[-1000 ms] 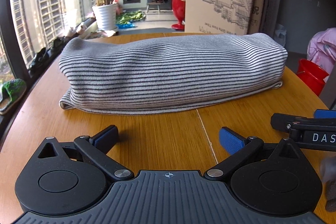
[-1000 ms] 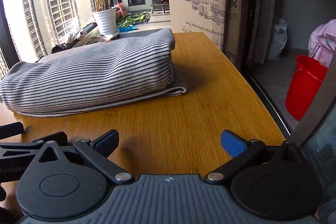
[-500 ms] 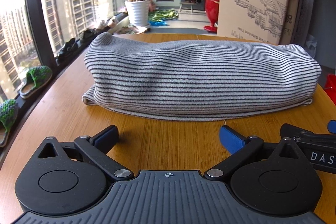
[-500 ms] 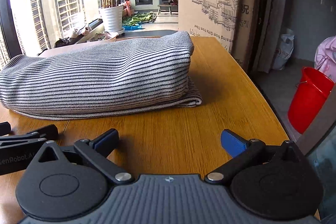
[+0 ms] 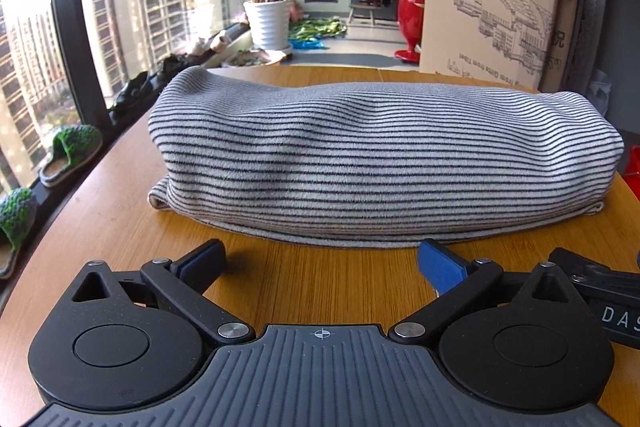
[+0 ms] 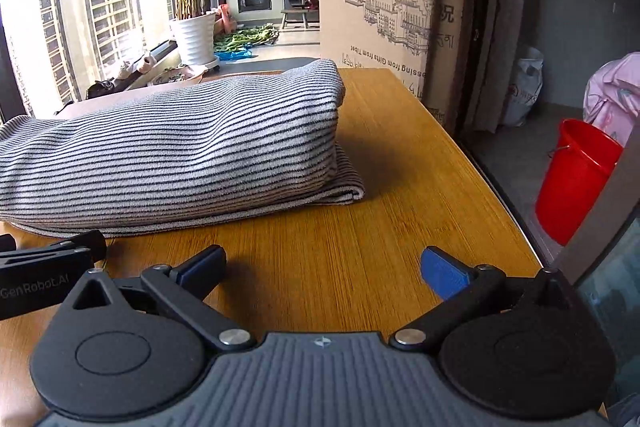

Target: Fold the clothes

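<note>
While both grippers hang low over the wooden table (image 5: 100, 195), the striped garment (image 5: 380, 163) fills the middle of the left wrist view, folded into a plump, long bundle. Against the frames from a second back, it looms larger and sits lower in the picture, and its near hem now lies just beyond the blue fingertips (image 5: 440, 263). I take that as the left gripper (image 5: 320, 259) having closed in on the cloth for another fold or a tidy-up. Its jaws stand wide apart and hold nothing.

From the right wrist view the right gripper (image 6: 322, 261) is likewise spread wide and empty, over bare wood in the lower middle of the frame. Here the bundle (image 6: 180, 151) lies to the upper left, its folded end nearer than before. Part of the left gripper's body pokes in at the lower left edge. A red bucket (image 6: 576, 179) stands on the floor at right.
</note>
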A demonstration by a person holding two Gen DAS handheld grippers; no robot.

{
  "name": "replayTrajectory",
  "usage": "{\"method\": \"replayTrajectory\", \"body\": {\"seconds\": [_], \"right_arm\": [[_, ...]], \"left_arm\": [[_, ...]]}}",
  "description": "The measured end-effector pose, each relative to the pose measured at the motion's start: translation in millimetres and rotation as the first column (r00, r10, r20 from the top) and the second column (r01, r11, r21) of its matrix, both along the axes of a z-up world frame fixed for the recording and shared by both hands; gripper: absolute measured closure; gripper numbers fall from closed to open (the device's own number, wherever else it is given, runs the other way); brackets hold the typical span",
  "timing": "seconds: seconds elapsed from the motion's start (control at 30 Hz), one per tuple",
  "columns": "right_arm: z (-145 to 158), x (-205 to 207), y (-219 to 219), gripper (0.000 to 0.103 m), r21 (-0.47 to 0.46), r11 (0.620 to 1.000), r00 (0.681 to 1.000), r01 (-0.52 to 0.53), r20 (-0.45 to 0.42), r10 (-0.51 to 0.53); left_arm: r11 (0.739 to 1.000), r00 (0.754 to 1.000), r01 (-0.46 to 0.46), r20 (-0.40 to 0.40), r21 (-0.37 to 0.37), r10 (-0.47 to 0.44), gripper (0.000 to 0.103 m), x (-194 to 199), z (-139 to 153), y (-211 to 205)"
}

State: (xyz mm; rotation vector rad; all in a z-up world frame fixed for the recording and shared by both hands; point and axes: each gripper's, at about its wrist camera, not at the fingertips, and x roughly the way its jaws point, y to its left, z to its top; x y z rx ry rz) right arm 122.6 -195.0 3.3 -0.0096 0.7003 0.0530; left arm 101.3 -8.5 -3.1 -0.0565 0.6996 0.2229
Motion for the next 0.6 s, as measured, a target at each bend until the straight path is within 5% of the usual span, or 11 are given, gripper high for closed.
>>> {"method": "replayTrajectory", "body": {"seconds": [0.6], "right_arm": [[0.0, 5.9, 3.3, 0.000, -0.001, 1.000, 1.000, -0.020, -0.001, 0.020]], "left_arm": [[1.000, 1.000, -0.026, 0.001, -0.014, 0.026, 0.000, -1.0, -2.0, -0.3]]}}
